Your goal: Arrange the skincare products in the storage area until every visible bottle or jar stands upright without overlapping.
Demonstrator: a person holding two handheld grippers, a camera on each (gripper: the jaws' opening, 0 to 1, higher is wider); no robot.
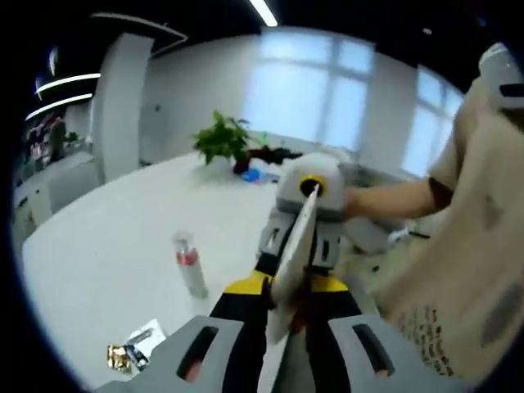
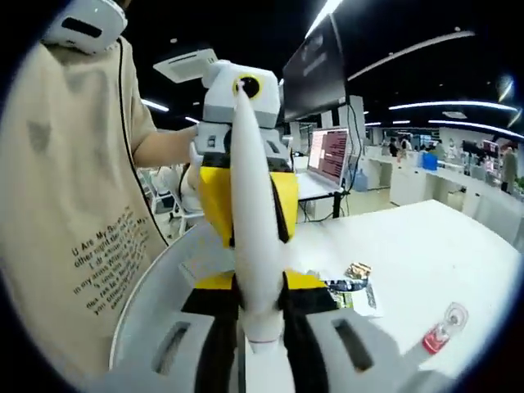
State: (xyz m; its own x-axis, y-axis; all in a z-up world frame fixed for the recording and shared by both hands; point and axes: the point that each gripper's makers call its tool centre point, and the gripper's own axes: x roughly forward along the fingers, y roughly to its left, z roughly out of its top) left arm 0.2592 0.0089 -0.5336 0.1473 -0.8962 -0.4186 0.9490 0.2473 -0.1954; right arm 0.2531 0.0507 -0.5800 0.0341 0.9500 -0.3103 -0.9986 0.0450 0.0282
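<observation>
Skincare tube [image 2: 255, 246], white and long, is pinched at both ends between the two claws. In the right gripper view the right gripper [image 2: 260, 315] has its yellow-and-black jaws pressed onto the tube's lower end, and the tube rises straight up the middle of the picture to the left gripper [image 2: 241, 164], which faces the camera from above and clamps the far end with its own yellow jaws. In the left gripper view the same tube [image 1: 295, 254] shows edge-on as a thin pale blade, slanting up from between the left gripper [image 1: 286, 307] jaws, which are closed tight against it, to the right gripper [image 1: 307, 237] opposite, which grips the upper end. Both claws are therefore narrowed to the thickness of the tube, with no spare gap visible beside it, and the tube hangs above the white table [image 1: 123, 237] rather than resting on it. On the table a small clear bottle [image 1: 189, 264] with a red band stands upright, well apart from the grippers; in the right gripper view it [image 2: 444, 326] appears near the lower right. A gold foil packet [image 1: 119, 358] and a printed sachet [image 1: 147, 336] lie flat near the table edge. A green potted plant [image 1: 223, 137] stands at the far side. A person in a beige printed shirt [image 2: 74, 180] holds the grippers.
</observation>
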